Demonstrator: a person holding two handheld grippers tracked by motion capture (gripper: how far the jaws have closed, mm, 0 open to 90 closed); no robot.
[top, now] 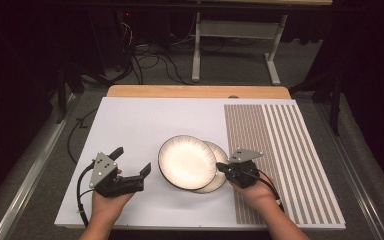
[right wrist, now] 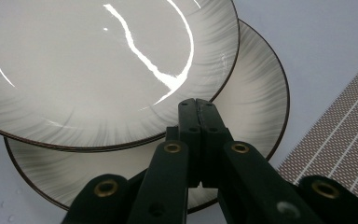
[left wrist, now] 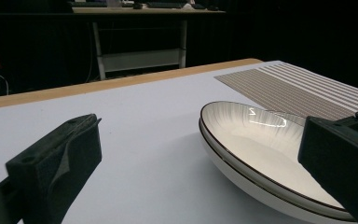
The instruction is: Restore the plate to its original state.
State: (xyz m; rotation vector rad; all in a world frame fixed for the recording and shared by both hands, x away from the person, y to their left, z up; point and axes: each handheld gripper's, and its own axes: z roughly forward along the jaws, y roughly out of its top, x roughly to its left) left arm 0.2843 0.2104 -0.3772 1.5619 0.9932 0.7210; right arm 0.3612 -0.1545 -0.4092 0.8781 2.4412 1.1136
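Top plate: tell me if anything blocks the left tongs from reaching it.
Nothing visible does. The open left tongs face the round white dark-rimmed top plate across bare white table surface. The second plate lies underneath, offset toward the shut right tongs.

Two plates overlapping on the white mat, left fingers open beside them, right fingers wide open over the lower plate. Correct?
Not quite: the right gripper's fingers are shut, pressed together over the lower plate, as the right gripper view shows. The left gripper is open beside the upper plate.
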